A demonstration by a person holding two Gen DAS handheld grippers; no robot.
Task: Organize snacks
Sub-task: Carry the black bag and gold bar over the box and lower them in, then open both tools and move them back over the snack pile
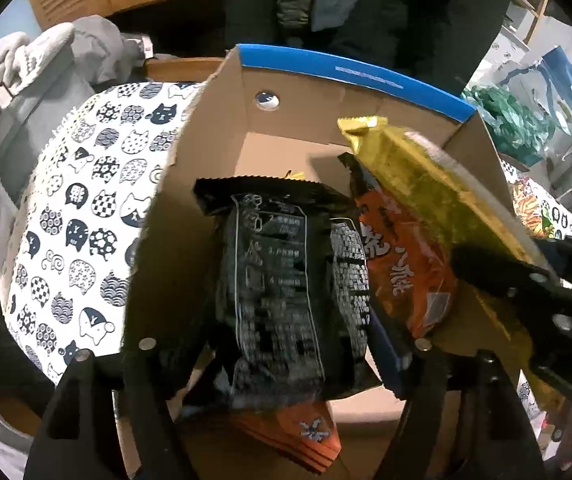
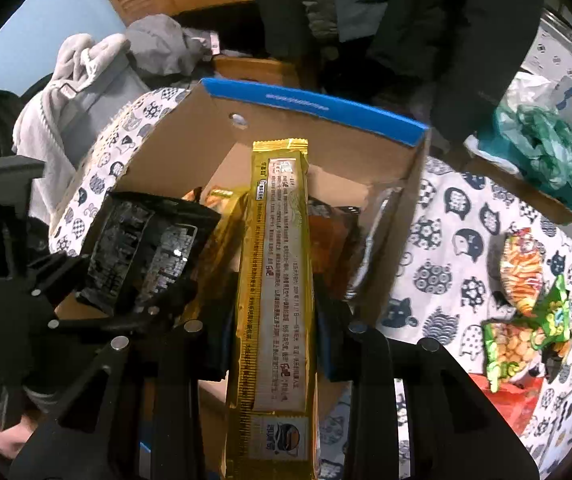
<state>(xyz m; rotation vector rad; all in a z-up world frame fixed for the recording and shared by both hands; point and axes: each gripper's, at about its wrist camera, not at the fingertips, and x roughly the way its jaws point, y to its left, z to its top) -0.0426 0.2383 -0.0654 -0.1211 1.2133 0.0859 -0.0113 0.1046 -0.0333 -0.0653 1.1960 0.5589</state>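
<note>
An open cardboard box (image 1: 346,70) with a blue rim stands on a cat-print tablecloth (image 1: 85,200). Inside it a black snack packet (image 1: 277,264) lies between the fingers of my left gripper (image 1: 286,344); the jaws stand a little wider than the packet and the pads do not press on it. An orange packet (image 1: 406,264) leans beside it, and another orange one (image 1: 306,436) lies underneath. My right gripper (image 2: 273,326) is shut on a long gold packet (image 2: 277,240), held lengthwise above the box (image 2: 306,104). In the right wrist view the left gripper (image 2: 125,284) and the black packet (image 2: 145,240) are at the left.
Loose snack bags lie on the tablecloth (image 2: 446,240) right of the box: an orange one (image 2: 526,268), a green one (image 2: 526,340) and a red one (image 2: 514,400). Grey clothes (image 1: 25,92) are piled at the left, a green plastic bag (image 2: 554,148) sits at the far right, and dark coats (image 1: 366,0) hang behind.
</note>
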